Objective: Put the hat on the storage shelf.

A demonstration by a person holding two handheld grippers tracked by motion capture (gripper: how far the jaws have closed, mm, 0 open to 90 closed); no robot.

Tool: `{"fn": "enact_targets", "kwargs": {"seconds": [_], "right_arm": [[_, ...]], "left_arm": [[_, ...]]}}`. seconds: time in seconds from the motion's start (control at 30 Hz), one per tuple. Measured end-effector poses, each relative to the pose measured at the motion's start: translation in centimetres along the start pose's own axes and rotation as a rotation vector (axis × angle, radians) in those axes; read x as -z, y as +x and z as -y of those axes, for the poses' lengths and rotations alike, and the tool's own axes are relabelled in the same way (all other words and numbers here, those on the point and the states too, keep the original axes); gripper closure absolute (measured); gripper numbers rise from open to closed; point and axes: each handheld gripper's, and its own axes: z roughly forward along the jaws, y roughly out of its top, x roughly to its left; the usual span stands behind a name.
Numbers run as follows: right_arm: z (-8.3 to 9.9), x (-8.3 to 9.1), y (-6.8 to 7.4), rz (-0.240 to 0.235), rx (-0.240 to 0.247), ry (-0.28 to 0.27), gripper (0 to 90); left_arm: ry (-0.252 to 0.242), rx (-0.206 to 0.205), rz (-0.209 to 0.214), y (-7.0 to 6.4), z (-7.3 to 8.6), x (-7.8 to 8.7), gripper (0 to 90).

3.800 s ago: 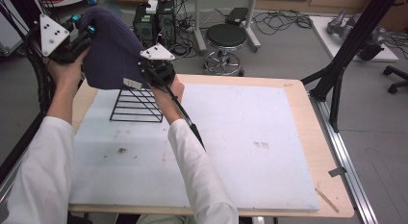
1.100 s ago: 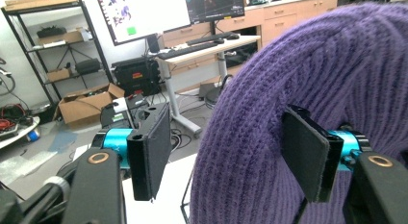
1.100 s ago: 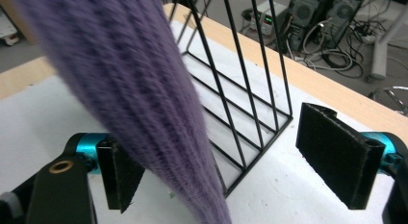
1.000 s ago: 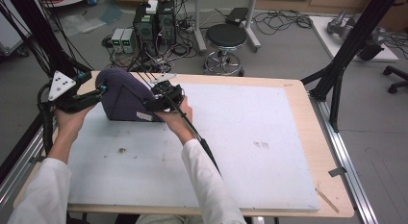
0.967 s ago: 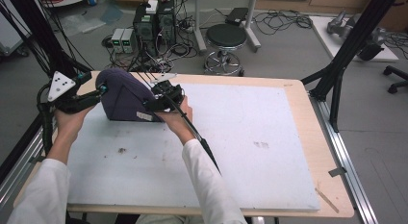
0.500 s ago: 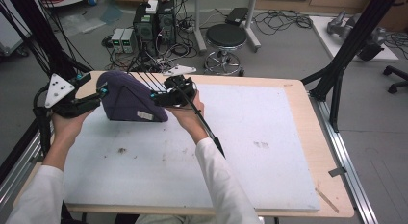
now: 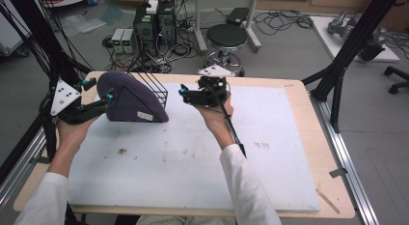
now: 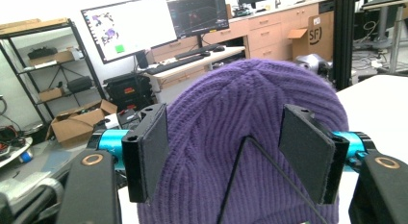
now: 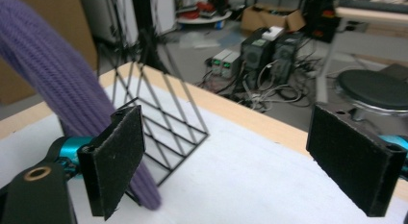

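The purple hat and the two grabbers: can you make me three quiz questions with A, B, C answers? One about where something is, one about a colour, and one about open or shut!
1. Where is the purple hat?
A. Pulled over the black wire rack
B. Flat on the floor
C. On the round stool

2. What colour is the mat covering the table?
A. Red
B. White
C. Green

3. How are the jaws of the right gripper?
A. Shut on the hat
B. Shut on the rack
C. Open, holding nothing

Answers:
1. A: the high view shows the hat draped over the rack, with wires sticking out at its far side.
2. B: the mat looks white in the high view.
3. C: the right gripper view shows both pads wide apart with only the table between them.
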Motion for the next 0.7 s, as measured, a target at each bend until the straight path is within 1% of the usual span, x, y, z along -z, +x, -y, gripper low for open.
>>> {"fn": "enact_targets", "kwargs": {"seconds": [0.03, 0.07, 0.17, 0.2, 0.23, 0.27, 0.33, 0.37, 0.43, 0.5, 0.53, 0.57, 0.67, 0.7], "right_arm": [[0.4, 1.3, -1.0, 0.023, 0.0, -0.005, 12.9], [0.4, 1.3, -1.0, 0.023, 0.0, -0.005, 12.9], [1.3, 2.8, -2.3, 0.059, 0.03, 0.015, 12.8], [1.6, 3.2, -2.6, 0.067, 0.027, 0.014, 12.8], [2.2, 4.3, -3.6, 0.09, 0.02, 0.022, 12.6], [2.2, 4.3, -3.6, 0.09, 0.02, 0.022, 12.6], [2.9, 5.8, -4.6, 0.113, 0.0, 0.005, 12.6], [2.9, 5.8, -4.6, 0.113, 0.0, 0.005, 12.6], [3.4, 6.6, -5.0, 0.126, -0.007, -0.005, 12.6], [4.3, 7.5, -5.1, 0.144, -0.011, -0.018, 12.6], [5.1, 8.2, -5.3, 0.151, -0.012, -0.025, 12.6], [5.1, 8.2, -5.3, 0.151, -0.012, -0.025, 12.6], [6.1, 8.8, -5.5, 0.156, -0.023, -0.021, 12.6], [6.5, 9.0, -5.7, 0.159, -0.038, -0.007, 12.7]], "left_arm": [[-0.004, 0.001, 0.0, 0.0, 0.0, 0.1, 34.0], [-0.007, 0.003, 0.003, -0.1, 0.0, 0.2, 34.0], [-0.019, 0.015, 0.017, -0.2, 0.0, 0.6, 32.9], [-0.023, 0.018, 0.019, -0.2, 0.1, 0.8, 32.5], [-0.024, 0.018, 0.023, -0.3, 0.2, 0.9, 32.4], [-0.023, 0.019, 0.023, -0.3, 0.2, 1.0, 32.4], [-0.03, 0.03, 0.03, -0.5, 0.4, 1.1, 32.1], [-0.031, 0.034, 0.031, -0.6, 0.5, 1.2, 32.1], [-0.029, 0.042, 0.034, -0.9, 0.8, 1.3, 32.0], [-0.029, 0.049, 0.048, -1.2, 1.1, 1.4, 31.6], [-0.028, 0.047, 0.049, -1.4, 1.3, 1.5, 31.5], [-0.029, 0.048, 0.052, -1.5, 1.4, 1.5, 31.5], [-0.03, 0.05, 0.062, -1.9, 1.8, 1.9, 31.3], [-0.032, 0.05, 0.063, -2.0, 1.9, 2.0, 31.1]]}}
